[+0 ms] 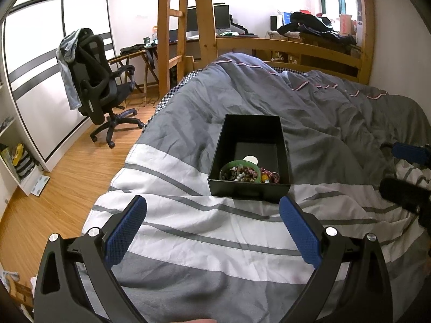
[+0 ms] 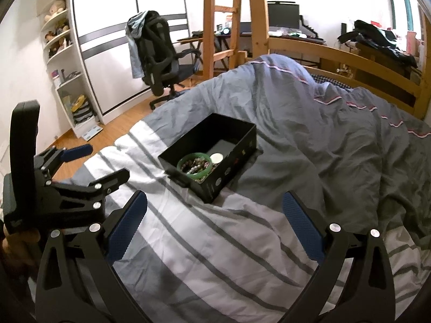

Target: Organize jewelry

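A black open box (image 1: pixel 221 142) sits on the striped duvet, also in the right wrist view (image 2: pixel 237 158). Inside it lie a green bangle (image 1: pixel 231 164), beaded bracelets (image 1: pixel 246 173) and a white round disc (image 1: pixel 250 159); the bangle (image 2: pixel 200 172) and disc (image 2: pixel 216 157) show in the right wrist view too. My left gripper (image 1: pixel 212 210) is open and empty, just short of the box's near wall. It also appears at the left of the right wrist view (image 2: pixel 103 161). My right gripper (image 2: pixel 214 207) is open and empty, just short of the box's near corner.
The grey and white duvet (image 1: pixel 188 231) is bunched up behind the box. A black office chair (image 1: pixel 99 86) stands on the wooden floor at left. Wooden bunk posts (image 1: pixel 204 21) and a bed rail (image 1: pixel 296 48) stand beyond. White shelves (image 2: pixel 64 62) line the left wall.
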